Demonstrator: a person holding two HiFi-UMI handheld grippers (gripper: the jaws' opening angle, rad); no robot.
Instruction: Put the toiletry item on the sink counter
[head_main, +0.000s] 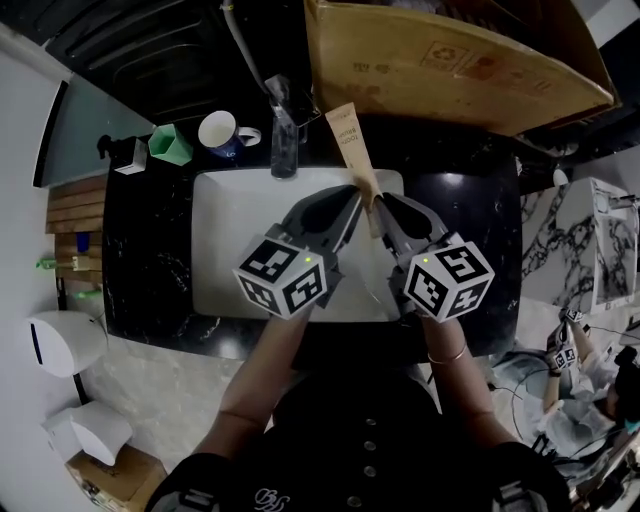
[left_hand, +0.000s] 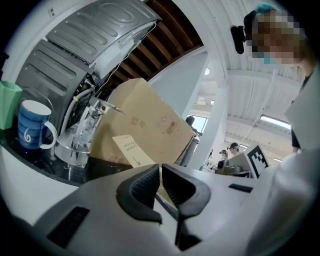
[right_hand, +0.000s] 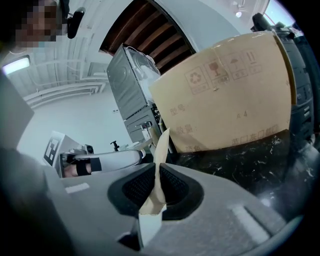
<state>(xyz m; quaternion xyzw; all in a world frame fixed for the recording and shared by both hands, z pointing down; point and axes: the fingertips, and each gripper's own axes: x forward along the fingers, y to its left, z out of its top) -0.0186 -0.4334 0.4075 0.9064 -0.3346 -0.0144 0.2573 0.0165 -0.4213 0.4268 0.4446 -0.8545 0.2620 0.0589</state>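
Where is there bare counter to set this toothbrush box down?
Bare black counter lies right of the basin, in front of the cardboard box. A narrower strip lies left of the basin, in front of the green cup. It is crowded behind the basin: cup, mug, faucet.

Cannot read the print on the toiletry carton (head_main: 350, 140) in the head view. Hides its lower end inside the right gripper (head_main: 383, 204). Crops the cardboard box (head_main: 450, 60) at the top edge.
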